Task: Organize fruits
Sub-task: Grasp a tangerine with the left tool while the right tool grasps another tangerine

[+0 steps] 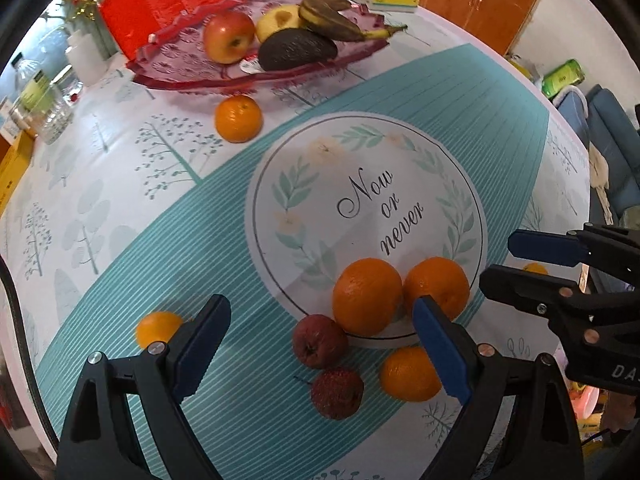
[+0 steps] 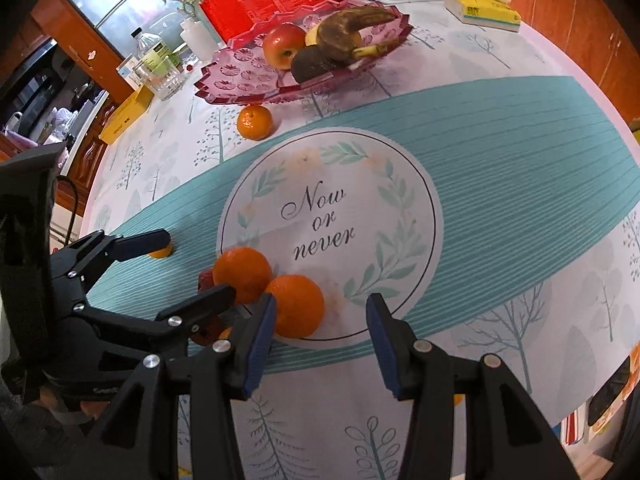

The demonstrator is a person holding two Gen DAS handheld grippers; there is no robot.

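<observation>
The left gripper (image 1: 320, 344) is spread wide with nothing between its pads, low in the frame above two dark red fruits (image 1: 319, 340) and a small orange (image 1: 409, 373). Just beyond, two oranges (image 1: 367, 297) touch at the printed circle's lower edge. The right gripper (image 2: 321, 340) also gapes, holding nothing, bottom centre, beside the nearer orange (image 2: 298, 305). A lone orange (image 1: 238, 118) sits before the pink fruit tray (image 1: 192, 76) at the upper left, which holds an apple (image 1: 229, 37), an avocado (image 1: 296, 49) and a browned banana (image 1: 336, 20).

Both the left gripper (image 1: 320, 344) and the right gripper (image 2: 322, 340) are matte black plastic frames with blue rubber finger pads, silver and copper-coloured rivets, and faint white lettering.
</observation>
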